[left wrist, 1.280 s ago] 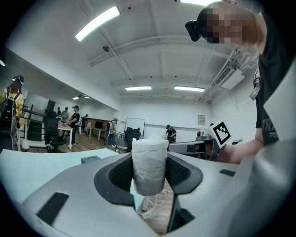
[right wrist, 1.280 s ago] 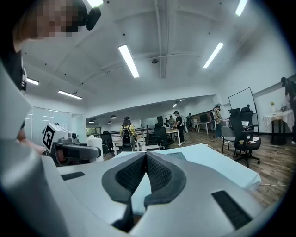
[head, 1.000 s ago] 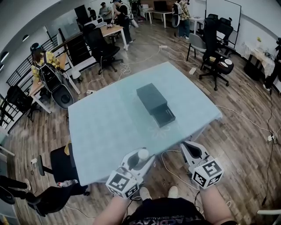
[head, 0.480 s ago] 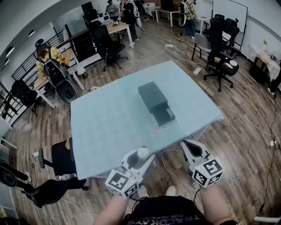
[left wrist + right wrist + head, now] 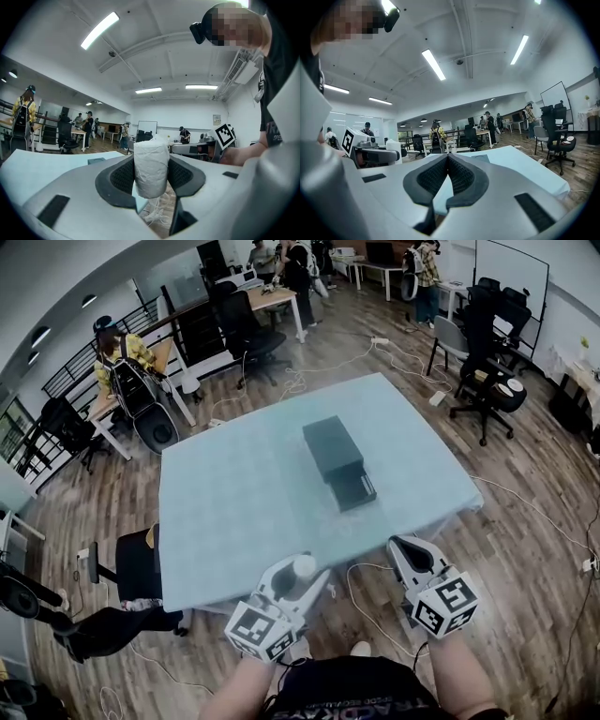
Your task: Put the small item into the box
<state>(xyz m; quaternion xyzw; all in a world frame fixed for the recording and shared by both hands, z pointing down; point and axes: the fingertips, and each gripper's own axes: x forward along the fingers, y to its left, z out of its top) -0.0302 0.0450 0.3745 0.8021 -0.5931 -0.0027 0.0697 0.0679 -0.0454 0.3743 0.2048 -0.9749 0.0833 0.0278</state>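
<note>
A small white wrapped roll (image 5: 151,166) stands upright between the jaws of my left gripper (image 5: 302,574), which is shut on it; the roll (image 5: 304,566) shows as a white knob in the head view, just off the table's near edge. My right gripper (image 5: 414,555) is held beside it at the right, jaws shut with nothing between them (image 5: 447,176). The dark box (image 5: 332,448) lies on the pale blue table (image 5: 234,512), its drawer (image 5: 353,489) pulled open toward me. Both grippers are well short of the box.
Cables trail on the wooden floor under the table's near edge (image 5: 366,592). A black office chair (image 5: 131,568) stands at the table's left. More chairs (image 5: 487,390), desks and several people stand further back in the room.
The head view has tilted slightly, so the table and box sit a little higher and to the right. Both grippers stay in the same place, the left still shut on the roll.
</note>
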